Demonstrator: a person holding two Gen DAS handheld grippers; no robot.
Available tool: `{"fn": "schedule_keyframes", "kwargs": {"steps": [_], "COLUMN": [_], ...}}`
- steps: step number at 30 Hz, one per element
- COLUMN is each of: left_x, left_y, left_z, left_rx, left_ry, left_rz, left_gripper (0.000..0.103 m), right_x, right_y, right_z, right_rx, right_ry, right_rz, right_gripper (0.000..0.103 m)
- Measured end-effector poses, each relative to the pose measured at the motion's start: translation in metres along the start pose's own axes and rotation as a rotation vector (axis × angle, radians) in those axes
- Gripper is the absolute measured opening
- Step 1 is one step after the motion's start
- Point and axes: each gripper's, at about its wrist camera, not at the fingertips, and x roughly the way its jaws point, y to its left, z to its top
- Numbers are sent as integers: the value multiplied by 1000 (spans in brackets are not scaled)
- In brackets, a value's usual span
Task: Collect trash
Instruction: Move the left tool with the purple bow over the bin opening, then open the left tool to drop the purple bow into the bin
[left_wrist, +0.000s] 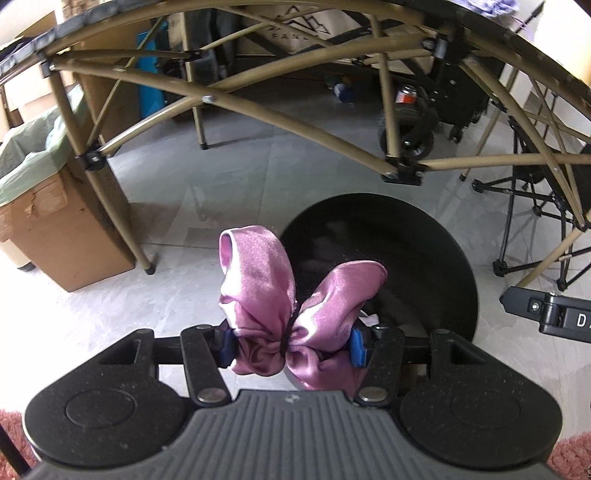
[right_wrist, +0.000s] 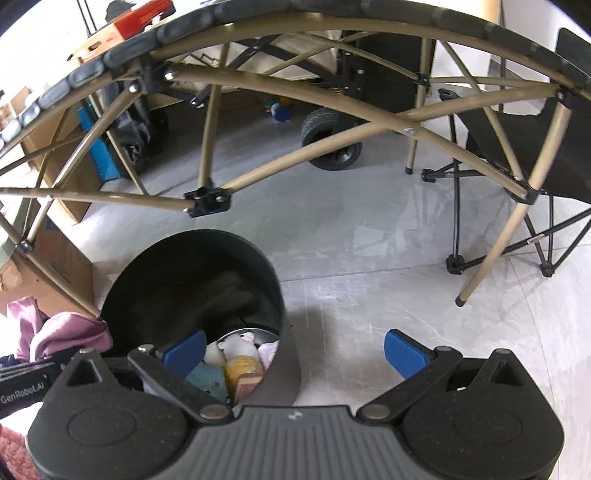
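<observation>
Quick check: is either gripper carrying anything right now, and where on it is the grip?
The left gripper holds a pink satin bow, pinched at its gathered middle between the blue pads. The right gripper is open and empty, above the black bin.

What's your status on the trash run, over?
Left gripper shut on pink satin bow, beside black bin. Right gripper open, empty. Bin already holds items. Nothing blocking.
</observation>
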Motion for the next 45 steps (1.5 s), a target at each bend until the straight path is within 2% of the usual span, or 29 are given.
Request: {"fn": "schedule_keyframes", "kwargs": {"steps": [13,25,32,39,41,43,45], "left_x": [14,38,41,37,35,32,31], "left_y": [-51,-66,-68,-65,-64,-66,-69], "left_z": [5,8,9,9,10,10,10], "left_rx": [68,66,65,33,28,38,53], "left_ry": [25,49,54,41,31,12,4], "left_rz": [-35,2,0,-8,-12,-9,-1], "left_gripper": [56,56,58,76,87,103,103], "right_x": [-1,4,5,3,3,3,2], "right_y": [-33,-60,-62,-63,-64,-64,-64], "right_z": [-3,-9,-10,-10,-10,-9,-9], "right_rx": [72,129,133,143,146,148,150], "right_ry": [-13,-2,-1,-11,-12,-13,-15], "right_rz": [-37,-73,-77,-84,-85,-86,-86], "right_gripper": [103,103,103,103,103,103,103]}}
